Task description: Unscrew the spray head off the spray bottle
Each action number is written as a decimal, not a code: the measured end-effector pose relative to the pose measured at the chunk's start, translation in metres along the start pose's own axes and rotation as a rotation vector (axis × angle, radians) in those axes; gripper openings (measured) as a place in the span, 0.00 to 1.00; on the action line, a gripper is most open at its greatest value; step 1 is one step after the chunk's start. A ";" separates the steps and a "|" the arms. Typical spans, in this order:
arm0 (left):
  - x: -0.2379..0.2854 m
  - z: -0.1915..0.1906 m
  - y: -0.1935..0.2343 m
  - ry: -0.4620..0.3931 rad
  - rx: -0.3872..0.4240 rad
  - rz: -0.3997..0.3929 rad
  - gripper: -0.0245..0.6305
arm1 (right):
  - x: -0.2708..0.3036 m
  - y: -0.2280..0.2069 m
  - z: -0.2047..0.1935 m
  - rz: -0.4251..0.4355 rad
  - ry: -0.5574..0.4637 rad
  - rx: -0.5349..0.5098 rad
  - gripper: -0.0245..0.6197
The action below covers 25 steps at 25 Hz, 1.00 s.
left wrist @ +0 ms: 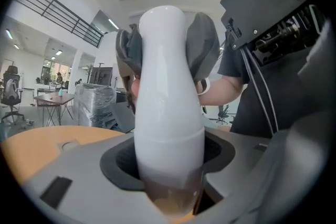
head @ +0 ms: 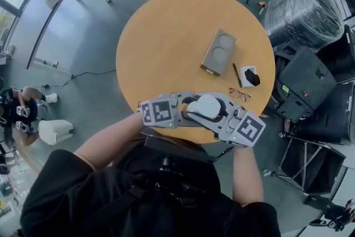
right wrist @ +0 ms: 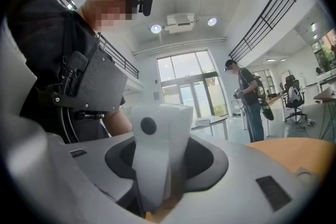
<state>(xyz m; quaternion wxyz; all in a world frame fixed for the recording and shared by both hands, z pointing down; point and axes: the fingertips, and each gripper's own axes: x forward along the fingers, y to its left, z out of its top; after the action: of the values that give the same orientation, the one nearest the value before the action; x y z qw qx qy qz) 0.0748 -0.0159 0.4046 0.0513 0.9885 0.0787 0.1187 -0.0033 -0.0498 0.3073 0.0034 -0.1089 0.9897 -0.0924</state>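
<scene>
Over the near edge of the round bench (head: 166, 36), the white spray bottle (head: 206, 106) is held in the air between both grippers. The left gripper (head: 187, 112) is clamped on its body. The right gripper (head: 223, 117) is clamped on the spray head (right wrist: 157, 139).

Spray bottle (head: 208, 107): plain white, smooth, wide at the base end and tapering to a slim neck, with a faint seam round the wide part and a translucent brownish band below it. It is lying roughly level in the air over the near edge of the round table (head: 166, 41), with its wide end clamped in the left gripper (head: 187, 112). Spray head (right wrist: 157, 149): white, blocky, one small dark round spot on its face, seated on the neck end and clamped in the right gripper (head: 224, 118); the joint between head and bottle can't be made out.
</scene>
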 end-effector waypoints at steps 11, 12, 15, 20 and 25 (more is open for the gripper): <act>0.001 0.020 -0.040 -0.054 -0.050 -0.252 0.48 | -0.011 0.039 0.010 0.321 0.049 0.037 0.34; 0.001 0.019 -0.037 -0.051 -0.044 -0.235 0.48 | -0.010 0.037 0.010 0.304 0.051 0.024 0.34; -0.001 0.020 -0.022 -0.052 -0.024 -0.147 0.48 | -0.007 0.017 0.012 0.165 0.044 -0.004 0.42; -0.005 0.023 -0.005 -0.058 0.012 0.002 0.48 | -0.011 -0.009 0.020 -0.040 -0.004 -0.045 0.62; -0.010 0.034 0.010 -0.116 0.003 0.168 0.48 | -0.016 -0.021 0.028 -0.226 -0.037 -0.028 0.68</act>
<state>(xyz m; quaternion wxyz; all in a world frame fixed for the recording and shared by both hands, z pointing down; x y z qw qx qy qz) 0.0751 -0.0299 0.3704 0.0440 0.9969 -0.0071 0.0651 0.0173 -0.0712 0.2836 0.0099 -0.2217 0.9721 -0.0763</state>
